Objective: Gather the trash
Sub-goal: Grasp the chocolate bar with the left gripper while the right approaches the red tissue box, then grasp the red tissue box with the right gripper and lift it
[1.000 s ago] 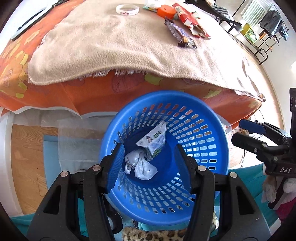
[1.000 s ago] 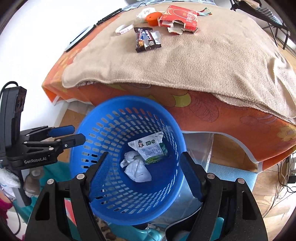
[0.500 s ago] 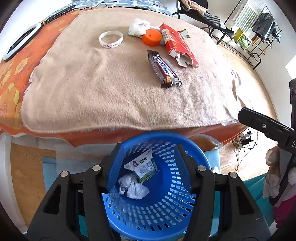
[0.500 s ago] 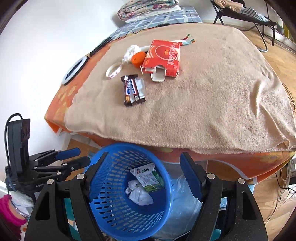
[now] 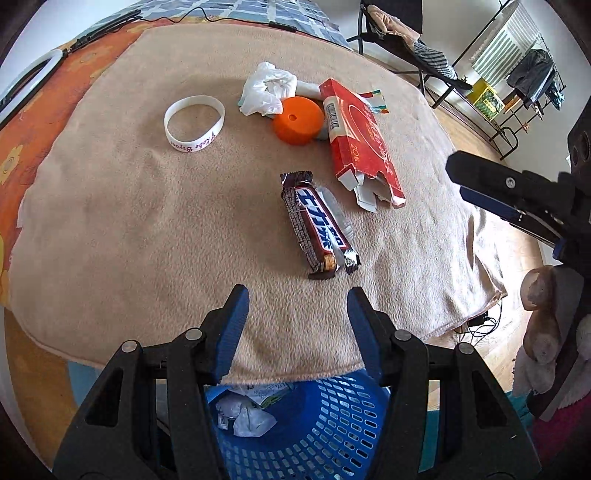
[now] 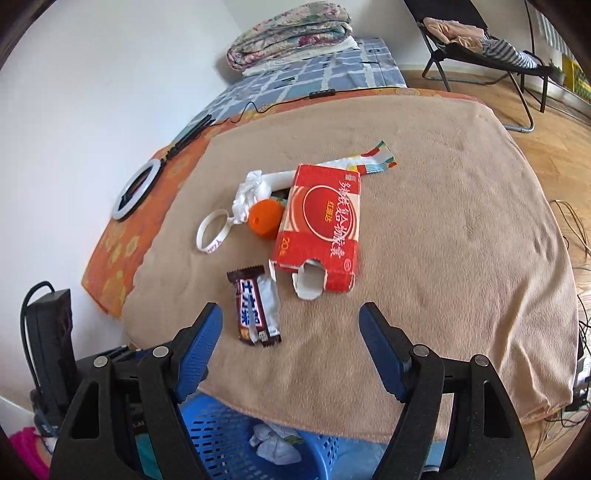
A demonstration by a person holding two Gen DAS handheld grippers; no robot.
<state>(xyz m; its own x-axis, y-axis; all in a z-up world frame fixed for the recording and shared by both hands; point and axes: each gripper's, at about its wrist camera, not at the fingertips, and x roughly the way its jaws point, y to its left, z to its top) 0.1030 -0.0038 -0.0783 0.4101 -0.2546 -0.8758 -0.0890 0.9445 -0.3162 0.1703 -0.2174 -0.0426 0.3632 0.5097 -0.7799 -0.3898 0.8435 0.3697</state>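
Note:
A brown candy bar wrapper point(image 5: 317, 221) point(image 6: 255, 310) lies on the beige blanket point(image 5: 129, 206), just beyond both grippers. Behind it lie a torn red carton point(image 5: 360, 144) point(image 6: 321, 229), an orange cap point(image 5: 298, 120) point(image 6: 264, 218), a crumpled white bag point(image 5: 266, 88) point(image 6: 249, 192) and a white wristband point(image 5: 194, 123) point(image 6: 213, 230). The blue basket point(image 5: 325, 424) point(image 6: 221, 439) stands below the blanket's near edge with crumpled trash inside. My left gripper point(image 5: 295, 321) is open and empty over that edge. My right gripper point(image 6: 291, 343) is open and empty, and shows at the right of the left wrist view point(image 5: 491, 188).
A ring light point(image 6: 136, 188) and a black cable lie on the orange cover at the far left. A folded quilt point(image 6: 291, 33) sits on the bed behind. A folding chair point(image 6: 480, 40) stands at the back right on the wooden floor.
Both grippers have risen from over the basket to above the blanket's edge and moved toward the trash on it. The basket has dropped to the bottom of both views.

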